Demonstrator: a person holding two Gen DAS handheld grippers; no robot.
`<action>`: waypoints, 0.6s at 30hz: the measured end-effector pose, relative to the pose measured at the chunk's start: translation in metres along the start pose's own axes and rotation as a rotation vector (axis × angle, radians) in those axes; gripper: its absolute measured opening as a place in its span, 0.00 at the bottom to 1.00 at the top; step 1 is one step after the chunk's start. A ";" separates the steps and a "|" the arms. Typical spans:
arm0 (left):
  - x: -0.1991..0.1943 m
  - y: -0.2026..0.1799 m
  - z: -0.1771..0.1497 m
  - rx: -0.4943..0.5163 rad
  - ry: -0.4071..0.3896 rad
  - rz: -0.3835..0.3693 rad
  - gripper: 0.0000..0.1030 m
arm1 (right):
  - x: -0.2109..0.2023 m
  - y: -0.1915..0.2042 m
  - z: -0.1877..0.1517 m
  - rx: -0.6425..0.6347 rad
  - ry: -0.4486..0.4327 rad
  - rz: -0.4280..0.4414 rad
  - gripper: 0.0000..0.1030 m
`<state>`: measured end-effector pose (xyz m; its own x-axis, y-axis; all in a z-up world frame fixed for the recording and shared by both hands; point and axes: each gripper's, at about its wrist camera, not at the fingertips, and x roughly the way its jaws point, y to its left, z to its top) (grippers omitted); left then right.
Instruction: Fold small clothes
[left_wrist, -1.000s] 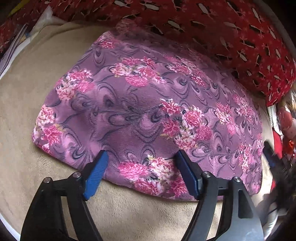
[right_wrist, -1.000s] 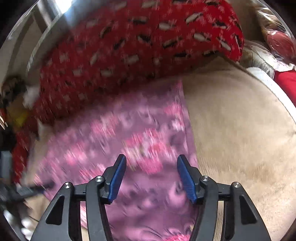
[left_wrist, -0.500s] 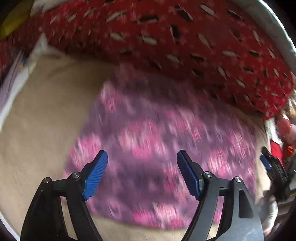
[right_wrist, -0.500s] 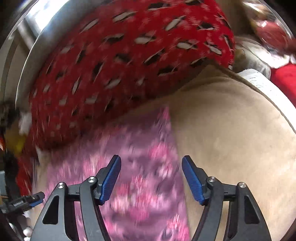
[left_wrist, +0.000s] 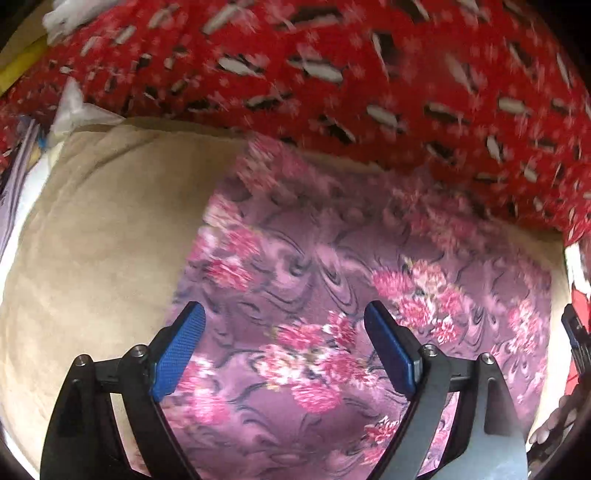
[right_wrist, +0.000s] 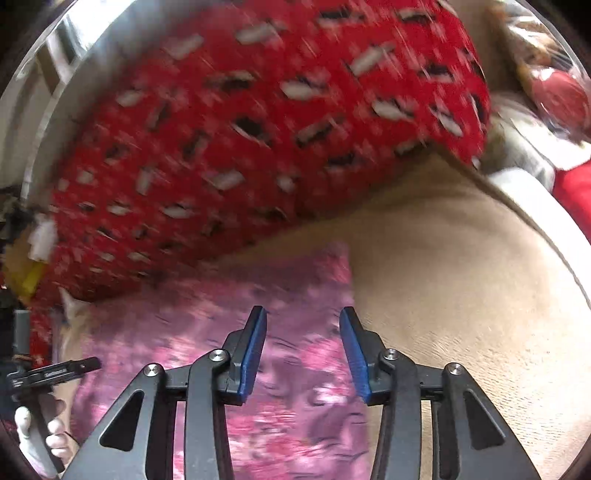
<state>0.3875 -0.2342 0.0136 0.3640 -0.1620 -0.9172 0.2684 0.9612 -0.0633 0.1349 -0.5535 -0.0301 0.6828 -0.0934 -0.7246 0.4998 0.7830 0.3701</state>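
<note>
A purple cloth with pink flowers (left_wrist: 332, 266) lies flat on a beige cushion (left_wrist: 92, 240). My left gripper (left_wrist: 284, 310) hovers over the cloth's left half, its jaws opening wide, with nothing between the blue pads. In the right wrist view my right gripper (right_wrist: 303, 312) hangs above the cloth (right_wrist: 207, 332) close to its right edge. Its jaws are closing; the pads stand apart and I see no fabric pinched between them. The left gripper's tool (right_wrist: 44, 373) and a hand show at that view's left edge.
A red blanket with black and white marks (left_wrist: 369, 74) is bunched along the cushion's far side, touching the cloth's far edge. Bare beige cushion (right_wrist: 461, 295) spreads right of the cloth. White and red items (right_wrist: 554, 92) lie beyond the cushion's right corner.
Both grippers have moved from the cloth's near edge toward its far edge by the red blanket. The left jaws have widened. The right jaws have narrowed.
</note>
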 end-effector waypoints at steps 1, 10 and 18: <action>-0.003 0.005 0.001 -0.010 -0.006 -0.004 0.86 | 0.000 0.001 0.003 0.009 0.003 -0.008 0.49; 0.004 0.036 0.018 -0.112 0.023 -0.147 0.86 | 0.033 -0.031 0.010 0.158 0.062 0.075 0.05; 0.007 0.054 0.000 -0.204 0.067 -0.171 0.85 | 0.005 -0.019 0.007 0.104 0.009 0.051 0.12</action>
<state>0.4047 -0.1835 0.0037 0.2672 -0.3168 -0.9101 0.1328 0.9475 -0.2909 0.1328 -0.5735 -0.0368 0.7042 -0.0492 -0.7083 0.5177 0.7182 0.4649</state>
